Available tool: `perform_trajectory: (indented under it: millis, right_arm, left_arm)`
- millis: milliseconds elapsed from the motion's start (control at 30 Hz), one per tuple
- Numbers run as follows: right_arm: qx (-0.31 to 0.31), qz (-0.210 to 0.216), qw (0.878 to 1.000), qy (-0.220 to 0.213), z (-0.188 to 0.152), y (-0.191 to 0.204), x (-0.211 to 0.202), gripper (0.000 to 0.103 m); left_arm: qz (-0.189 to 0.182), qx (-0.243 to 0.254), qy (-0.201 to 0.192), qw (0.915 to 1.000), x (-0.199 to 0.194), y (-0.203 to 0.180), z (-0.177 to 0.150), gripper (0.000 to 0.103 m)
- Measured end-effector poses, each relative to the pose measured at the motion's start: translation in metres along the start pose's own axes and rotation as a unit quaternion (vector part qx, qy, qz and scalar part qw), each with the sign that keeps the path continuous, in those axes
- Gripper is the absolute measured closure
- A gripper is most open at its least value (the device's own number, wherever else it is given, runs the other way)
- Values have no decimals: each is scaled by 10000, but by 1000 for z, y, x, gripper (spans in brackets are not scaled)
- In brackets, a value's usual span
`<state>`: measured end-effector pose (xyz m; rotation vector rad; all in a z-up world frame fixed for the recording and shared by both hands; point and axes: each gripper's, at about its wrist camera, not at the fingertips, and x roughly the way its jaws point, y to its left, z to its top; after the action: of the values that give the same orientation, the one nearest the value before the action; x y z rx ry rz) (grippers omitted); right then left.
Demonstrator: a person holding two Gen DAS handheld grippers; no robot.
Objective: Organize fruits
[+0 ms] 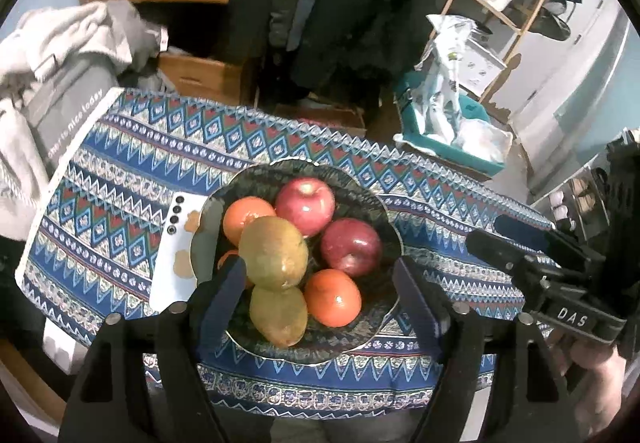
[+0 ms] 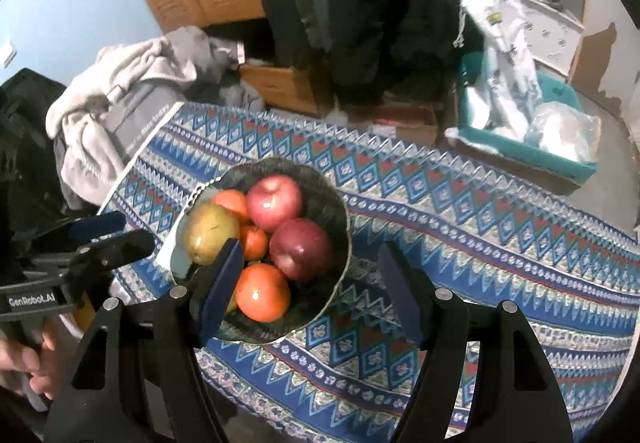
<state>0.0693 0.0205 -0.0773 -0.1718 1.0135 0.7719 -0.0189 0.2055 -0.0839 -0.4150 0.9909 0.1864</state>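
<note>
Both open grippers point(image 1: 320, 279) hover above the fruit bowl point(image 1: 372, 199), empty.

From close above, angled steeply down, the fruit bowl point(image 1: 296, 259) point(image 2: 264, 255) is viewed by both wrist cameras, left and right.

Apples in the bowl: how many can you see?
2. A pinkish-red apple sits at the far side of the bowl; a darker red apple lies just right of centre. Others may be hidden beneath the pile.
</note>
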Motion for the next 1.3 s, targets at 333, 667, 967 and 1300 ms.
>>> perform_trajectory:
  millis: [333, 667, 967, 1300]
  right_arm:
    - [-130, -273, 9983, -499, 1, -4, -49, 27]
    - [-188, -449, 9955, -818, -7, -12, -77, 22]
    - [-78, -565, 9923, -1098, -16, -26, -107, 20]
    - [111, -763, 9895, -1223, -25, -44, -125, 20]
  left_arm:
    - [29, 342, -284, 9990, -25, -30, 1, 15]
    - [239, 575, -592, 9963, -48, -51, 0, 13]
    - [422, 888, -1169, 9883, -75, -77, -3, 1]
    - [658, 1339, -1436, 9783, -87, -103, -11, 1]
